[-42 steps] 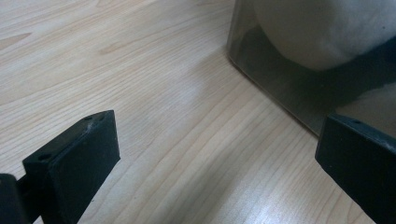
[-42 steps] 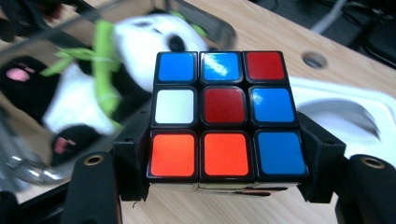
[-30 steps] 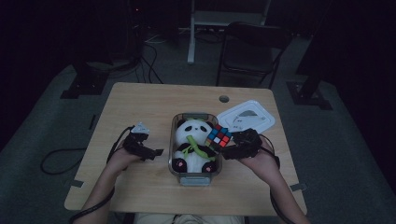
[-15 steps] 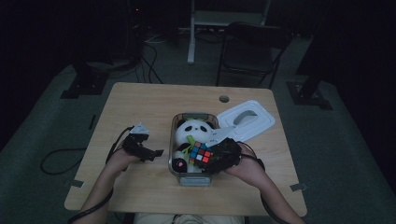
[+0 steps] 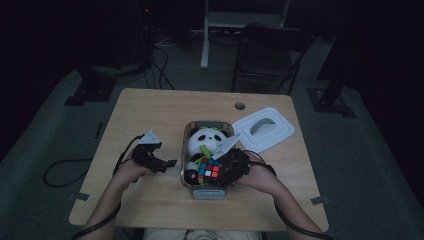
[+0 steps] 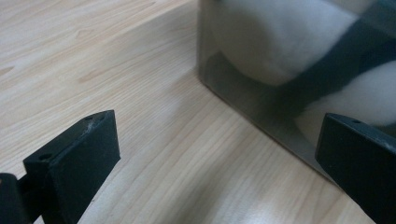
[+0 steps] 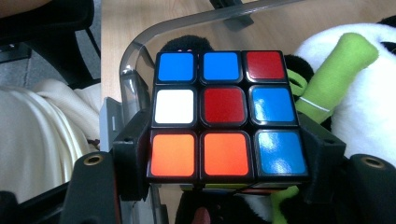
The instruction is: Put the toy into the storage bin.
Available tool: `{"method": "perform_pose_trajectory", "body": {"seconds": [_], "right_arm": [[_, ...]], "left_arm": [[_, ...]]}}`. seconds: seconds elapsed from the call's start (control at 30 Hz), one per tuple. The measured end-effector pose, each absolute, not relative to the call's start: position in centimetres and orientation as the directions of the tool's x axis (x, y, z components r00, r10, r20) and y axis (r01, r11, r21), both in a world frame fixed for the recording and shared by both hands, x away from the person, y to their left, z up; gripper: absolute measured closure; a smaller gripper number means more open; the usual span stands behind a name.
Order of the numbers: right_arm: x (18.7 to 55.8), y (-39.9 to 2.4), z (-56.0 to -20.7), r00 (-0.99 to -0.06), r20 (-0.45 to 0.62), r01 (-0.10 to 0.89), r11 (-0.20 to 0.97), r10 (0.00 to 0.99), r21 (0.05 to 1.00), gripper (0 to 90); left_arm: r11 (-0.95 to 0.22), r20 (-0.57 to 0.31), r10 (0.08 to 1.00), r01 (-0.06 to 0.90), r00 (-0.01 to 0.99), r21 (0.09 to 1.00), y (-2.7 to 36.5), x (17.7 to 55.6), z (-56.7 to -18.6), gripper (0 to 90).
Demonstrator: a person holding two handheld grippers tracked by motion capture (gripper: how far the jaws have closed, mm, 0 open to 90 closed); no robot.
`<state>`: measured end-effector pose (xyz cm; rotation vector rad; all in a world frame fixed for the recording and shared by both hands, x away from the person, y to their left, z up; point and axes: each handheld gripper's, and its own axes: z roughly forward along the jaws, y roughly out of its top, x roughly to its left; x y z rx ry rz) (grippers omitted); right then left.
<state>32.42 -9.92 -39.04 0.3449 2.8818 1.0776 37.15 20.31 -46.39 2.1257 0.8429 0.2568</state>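
A clear plastic bin [image 5: 191, 184] stands mid-table with a plush panda [image 5: 205, 139] lying inside it. My right gripper [image 5: 214, 170] is shut on a colour puzzle cube [image 5: 209, 169], holding it over the near end of the bin above the panda's legs. In the right gripper view the cube [image 7: 225, 116] sits between the two jaws, with the bin's rim [image 7: 140, 42] and the panda with its green bamboo stick [image 7: 337, 74] behind it. My left gripper [image 5: 172, 163] is open just left of the bin, low over the table, nothing between its jaws. In the left gripper view the bin's wall [image 6: 261, 102] is close ahead.
The bin's white lid [image 5: 263, 129] lies on the table to the right of the bin. A cable hole [image 5: 240, 106] marks the table's far side. A chair [image 5: 270, 55] and desk legs stand beyond the wooden table [image 5: 150, 115].
My right gripper has carried the cube leftward and down, from the bin's right rim to over its near end. The left gripper has stayed put.
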Motion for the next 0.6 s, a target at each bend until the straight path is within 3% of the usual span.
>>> {"method": "perform_pose_trajectory", "body": {"seconds": [0.17,0.2,0.3,0.4,0.5,0.6], "right_arm": [[32.5,-10.3,-38.8,-0.967,0.075,0.23,0.709,0.243,0.667,30.6],[32.6,-10.7,-38.4,-0.963,0.09,0.244,0.69,0.252,0.681,26.4],[32.5,-11.5,-37.3,-0.957,0.097,0.258,0.653,0.273,0.712,25.1],[32.4,-12.4,-36.2,-0.94,0.084,0.279,0.605,0.329,0.746,37.3],[32.2,-13.0,-35.5,-0.928,0.086,0.29,0.56,0.362,0.776,60.5],[32.0,-13.0,-35.4,-0.928,0.115,0.308,0.555,0.355,0.773,66.8]], "left_arm": [[-0.452,-0.111,0.653,0.503,0.749,0.736,20.0,36.4,-44.3,0.6],[-0.448,-0.111,0.653,0.5,0.749,0.741,19.9,36.2,-43.7,0.6],[-0.446,-0.103,0.628,0.465,0.771,0.764,19.4,35.2,-41.9,0.6],[-0.436,-0.107,0.578,0.418,0.809,0.797,18.5,33.9,-40.1,0.7],[-0.431,-0.105,0.53,0.374,0.841,0.821,17.2,32.6,-38.6,11.3],[-0.432,-0.109,0.466,0.333,0.878,0.838,16.0,31.6,-37.7,15.1]]}}
